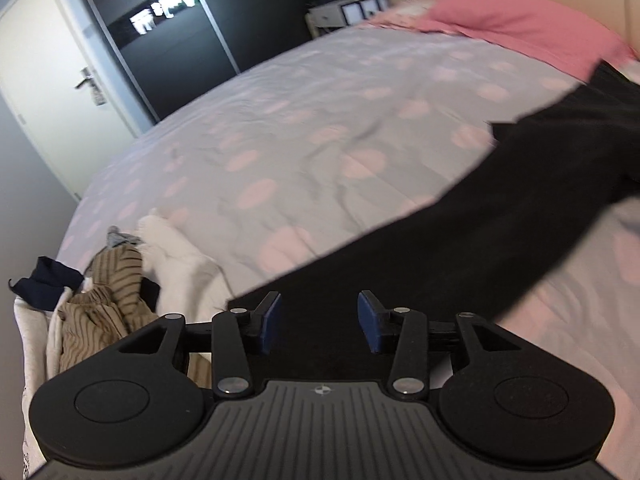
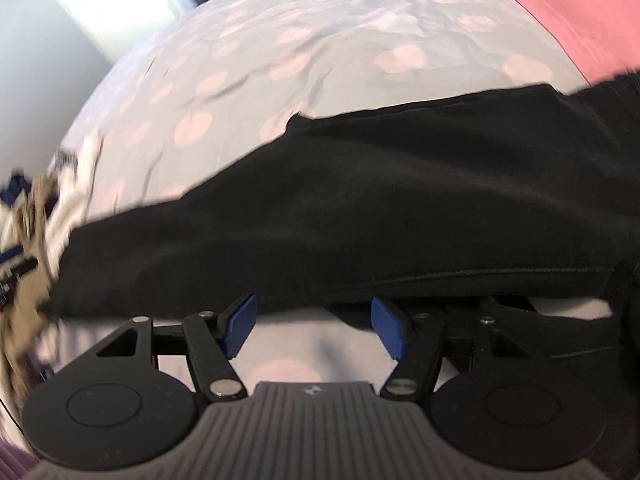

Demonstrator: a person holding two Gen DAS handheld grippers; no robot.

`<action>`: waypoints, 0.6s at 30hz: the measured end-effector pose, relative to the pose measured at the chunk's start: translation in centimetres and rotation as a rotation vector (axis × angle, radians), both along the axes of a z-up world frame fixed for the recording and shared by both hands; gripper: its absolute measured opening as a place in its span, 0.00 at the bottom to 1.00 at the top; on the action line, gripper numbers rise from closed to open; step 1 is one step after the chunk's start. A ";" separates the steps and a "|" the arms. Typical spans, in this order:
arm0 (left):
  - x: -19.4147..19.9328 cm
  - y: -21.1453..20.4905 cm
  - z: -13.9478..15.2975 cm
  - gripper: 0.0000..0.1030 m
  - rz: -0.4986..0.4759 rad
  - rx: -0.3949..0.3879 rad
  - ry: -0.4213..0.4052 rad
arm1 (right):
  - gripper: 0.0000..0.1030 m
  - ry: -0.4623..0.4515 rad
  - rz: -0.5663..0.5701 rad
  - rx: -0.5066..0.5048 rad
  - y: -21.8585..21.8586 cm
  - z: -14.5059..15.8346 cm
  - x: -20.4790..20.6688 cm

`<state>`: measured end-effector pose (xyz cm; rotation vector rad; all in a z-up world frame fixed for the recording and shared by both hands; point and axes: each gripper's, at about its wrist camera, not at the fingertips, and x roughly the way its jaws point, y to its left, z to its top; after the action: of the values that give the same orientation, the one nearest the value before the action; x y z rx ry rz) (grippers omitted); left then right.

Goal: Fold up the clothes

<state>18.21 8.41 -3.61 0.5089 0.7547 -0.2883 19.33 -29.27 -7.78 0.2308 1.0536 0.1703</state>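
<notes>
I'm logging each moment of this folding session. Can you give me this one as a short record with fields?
surface: bed with a grey, pink-spotted cover
garment in work: black garment, stretched long across the cover
left gripper: open, above the black garment's end, nothing pinched
right gripper: open, at the garment's near edge, not clamped on it
waiting pile: striped tan, white and navy clothes, beside the garment's end
other: pink pillow at the headboard
</notes>
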 end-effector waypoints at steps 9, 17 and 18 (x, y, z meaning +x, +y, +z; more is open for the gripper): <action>-2.0 1.5 2.5 0.44 0.046 -0.053 0.016 | 0.64 -0.055 0.222 -0.541 3.8 -1.8 -1.2; -3.0 1.8 3.1 0.44 0.055 -0.048 0.023 | 0.32 0.024 0.208 -0.603 3.5 -3.9 0.7; -3.1 1.8 3.1 0.44 0.051 -0.049 0.027 | 0.28 0.026 0.201 -0.596 3.6 -3.7 1.0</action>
<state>15.11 10.25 -0.53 0.4397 0.7844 -0.2662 20.36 -25.70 -11.50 -0.4129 1.1067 0.0285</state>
